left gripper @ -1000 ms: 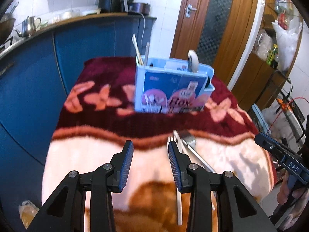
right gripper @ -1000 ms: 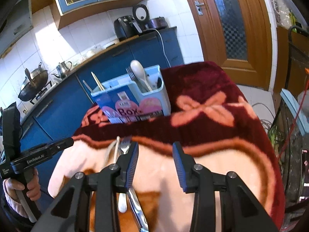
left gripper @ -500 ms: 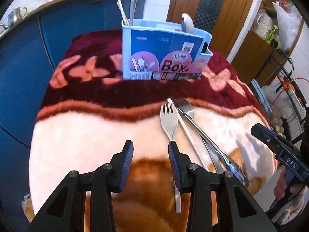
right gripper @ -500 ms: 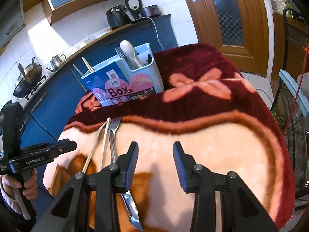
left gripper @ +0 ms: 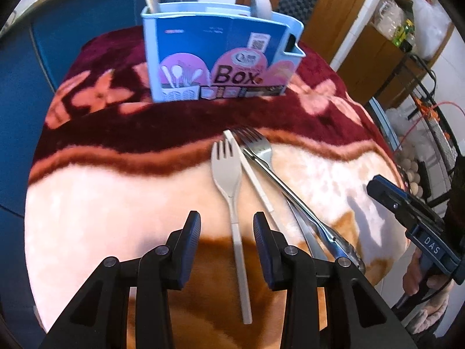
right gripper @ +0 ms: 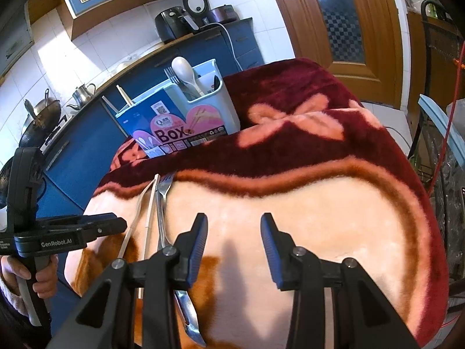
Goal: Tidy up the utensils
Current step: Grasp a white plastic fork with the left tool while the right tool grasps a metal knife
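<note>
A blue utensil box [left gripper: 221, 55] stands at the far side of a blanket-covered table; it also shows in the right wrist view [right gripper: 180, 122], holding a white spoon [right gripper: 184, 71], a fork and chopsticks. A beige plastic fork [left gripper: 232, 192], a beige chopstick [left gripper: 250, 171] and a metal fork [left gripper: 270, 168] lie on the blanket. My left gripper [left gripper: 226, 232] is open, its jaws on either side of the beige fork's handle. My right gripper [right gripper: 234, 238] is open and empty, just right of the metal fork [right gripper: 161, 203].
A fleecy maroon and cream blanket [right gripper: 319, 203] covers the table. Blue kitchen cabinets [right gripper: 87, 145] stand behind it, with a wooden door [right gripper: 343, 17] to the right. A shelf rack [left gripper: 430, 93] stands at the table's right edge.
My left gripper has moved forward and down over the utensils, so the beige fork's handle now lies between its jaws. My right gripper has pulled back a little.
</note>
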Demonstrator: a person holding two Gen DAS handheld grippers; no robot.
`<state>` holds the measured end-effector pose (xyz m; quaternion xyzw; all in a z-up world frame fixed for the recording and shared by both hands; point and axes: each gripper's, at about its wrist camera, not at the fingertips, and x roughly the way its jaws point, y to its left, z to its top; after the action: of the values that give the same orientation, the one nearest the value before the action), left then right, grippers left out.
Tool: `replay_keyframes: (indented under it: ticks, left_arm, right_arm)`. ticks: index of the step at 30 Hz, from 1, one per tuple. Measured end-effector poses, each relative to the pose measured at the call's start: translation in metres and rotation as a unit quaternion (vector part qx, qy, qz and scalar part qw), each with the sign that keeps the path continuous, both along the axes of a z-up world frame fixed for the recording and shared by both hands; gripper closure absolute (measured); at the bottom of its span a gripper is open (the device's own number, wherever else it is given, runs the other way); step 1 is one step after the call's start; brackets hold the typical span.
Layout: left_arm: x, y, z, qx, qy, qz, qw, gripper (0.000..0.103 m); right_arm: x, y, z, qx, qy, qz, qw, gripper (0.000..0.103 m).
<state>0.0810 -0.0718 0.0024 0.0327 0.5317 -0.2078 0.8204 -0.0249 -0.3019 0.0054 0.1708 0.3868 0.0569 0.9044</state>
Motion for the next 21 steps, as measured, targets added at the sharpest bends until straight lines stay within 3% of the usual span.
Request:
replay_keyframes:
  ticks: [8, 12, 15, 21]
  left_arm:
    - [0.009, -0.006, -0.014, 0.008, 0.028, -0.002, 0.9996, 0.065]
    - [0.011, -0.002, -0.019, 0.0, 0.032, 0.005, 0.9995, 0.08]
    - [0.015, 0.005, -0.02, -0.029, 0.043, 0.011, 0.9986, 0.093]
    - [0.015, 0.023, -0.021, -0.068, 0.048, 0.033, 0.996, 0.097]
  right_arm:
    - [0.001, 0.003, -0.003, -0.008, 0.009, 0.006, 1.0, 0.062]
    - [0.003, 0.008, -0.001, -0.026, 0.014, 0.015, 0.999, 0.062]
    - [0.006, 0.014, 0.0, -0.036, 0.02, 0.027, 0.999, 0.062]
    - [0.012, 0.03, 0.003, -0.062, 0.03, 0.053, 0.996, 0.062]
